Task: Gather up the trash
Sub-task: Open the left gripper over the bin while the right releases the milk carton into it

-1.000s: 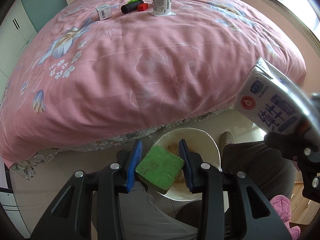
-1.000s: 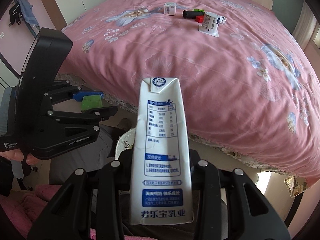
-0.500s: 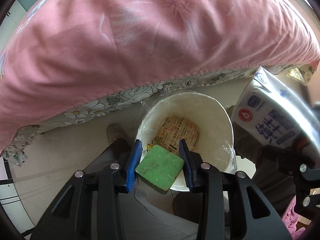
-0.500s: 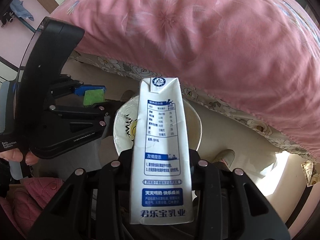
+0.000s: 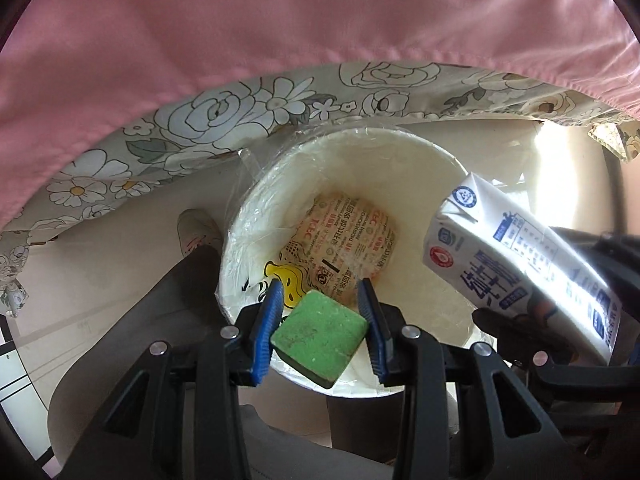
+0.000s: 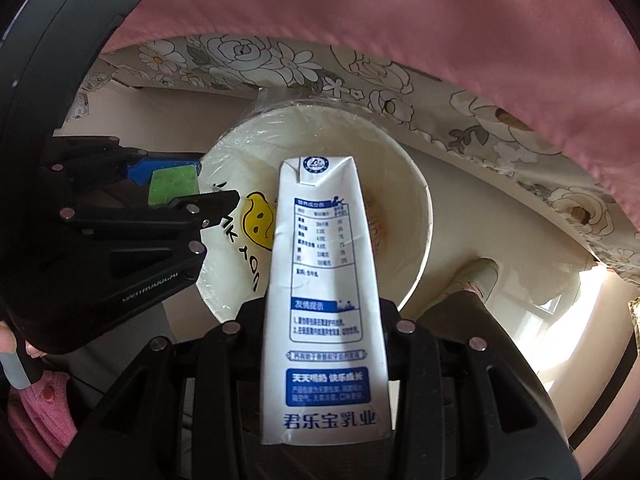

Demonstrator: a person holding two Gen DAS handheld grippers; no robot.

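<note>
My left gripper (image 5: 322, 322) points straight down and is shut on a green block (image 5: 320, 330), which hangs just over the near rim of a white round bin (image 5: 348, 148) lined with clear film. A printed wrapper (image 5: 346, 240) lies at the bin's bottom. My right gripper (image 6: 324, 320) is shut on a white and blue milk carton (image 6: 326, 280), whose top points into the bin (image 6: 320, 120). In the left wrist view the carton (image 5: 516, 256) slants in from the right. The left gripper (image 6: 176, 184) with the green block (image 6: 174, 186) shows at the bin's left edge.
The pink bedspread (image 5: 280, 32) and a floral bed skirt (image 5: 248, 108) overhang just beyond the bin. The person's grey trouser legs (image 5: 160, 320) and a light shoe (image 5: 196, 228) flank the bin on the pale floor. A second shoe (image 6: 476, 280) shows right of the bin.
Both grippers have come down from bed height to just above the bin and tilted to point down. The bed top with its items has left view. Both grips are unchanged.
</note>
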